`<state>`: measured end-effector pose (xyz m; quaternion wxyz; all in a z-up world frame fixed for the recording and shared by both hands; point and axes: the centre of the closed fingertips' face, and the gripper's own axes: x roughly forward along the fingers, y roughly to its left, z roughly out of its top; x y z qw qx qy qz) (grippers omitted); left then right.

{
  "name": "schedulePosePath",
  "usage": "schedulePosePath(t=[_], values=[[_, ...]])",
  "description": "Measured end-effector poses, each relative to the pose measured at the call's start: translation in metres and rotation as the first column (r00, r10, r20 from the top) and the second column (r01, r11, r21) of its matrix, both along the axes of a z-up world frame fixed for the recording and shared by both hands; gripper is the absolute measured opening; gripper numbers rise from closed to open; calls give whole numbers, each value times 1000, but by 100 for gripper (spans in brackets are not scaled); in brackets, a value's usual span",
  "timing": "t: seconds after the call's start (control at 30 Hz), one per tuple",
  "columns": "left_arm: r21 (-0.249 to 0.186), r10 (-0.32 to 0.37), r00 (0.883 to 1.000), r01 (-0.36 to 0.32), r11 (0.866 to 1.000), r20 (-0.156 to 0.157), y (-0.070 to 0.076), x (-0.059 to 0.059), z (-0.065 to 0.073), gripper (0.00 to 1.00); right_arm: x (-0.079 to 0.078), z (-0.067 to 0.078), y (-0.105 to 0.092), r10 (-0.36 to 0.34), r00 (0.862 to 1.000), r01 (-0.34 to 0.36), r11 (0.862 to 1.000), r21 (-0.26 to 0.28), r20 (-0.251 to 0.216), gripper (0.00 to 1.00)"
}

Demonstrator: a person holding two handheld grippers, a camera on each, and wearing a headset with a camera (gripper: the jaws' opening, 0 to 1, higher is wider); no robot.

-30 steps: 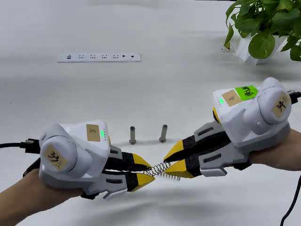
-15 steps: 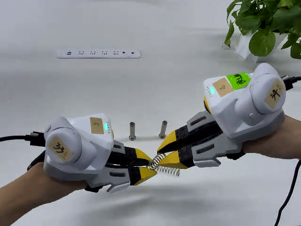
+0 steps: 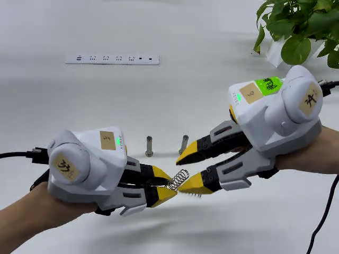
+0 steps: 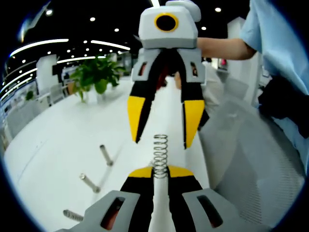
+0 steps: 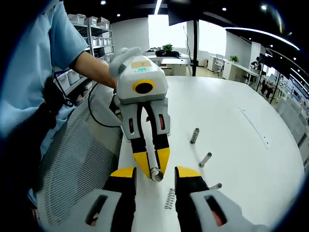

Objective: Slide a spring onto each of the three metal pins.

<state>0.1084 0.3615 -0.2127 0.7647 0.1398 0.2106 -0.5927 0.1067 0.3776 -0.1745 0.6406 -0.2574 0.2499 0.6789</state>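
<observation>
The right claw [image 5: 155, 172] holds its jaws apart before the left claw [image 5: 153, 162], which pinches a spring [image 5: 156, 174] seen end-on, while a loose spring [image 5: 169, 198] lies on the white desk [image 5: 236, 145] near two bare pins [image 5: 205, 159] and a spring-covered pin [image 5: 194, 135].

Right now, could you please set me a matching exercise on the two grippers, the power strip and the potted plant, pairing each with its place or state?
Things:
A. left gripper
B. right gripper
C. power strip
D. potted plant

Places or states:
1. standing at the far right of the table
2. jaws open, holding nothing
3. shut on a spring
4. lying flat on the far side of the table

Pairs: A-3; B-2; C-4; D-1
</observation>
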Motion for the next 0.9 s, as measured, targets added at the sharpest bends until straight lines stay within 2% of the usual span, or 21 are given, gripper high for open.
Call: schedulePosePath(t=[0.03,0.13,0.37,0.67,0.9], values=[[1,-1,1000,1,1000,0,-1,0,0,9,0,-1,-1,9,1000,-9,1000,-12,12,29],[-3,-5,1000,5,1000,1,-3,1,1,9,0,-3,-1,10,1000,-10,999,-30,-7,29],[-15,-8,1000,8,1000,6,-10,3,4,9,0,-13,-6,52,999,-53,993,-110,-14,25],[-24,-9,1000,9,1000,4,-15,4,6,9,0,-19,-9,78,996,-83,984,-156,-35,20],[-24,-12,1000,12,1000,-2,-15,1,4,9,-2,-22,-10,86,995,-92,981,-169,-43,18]])
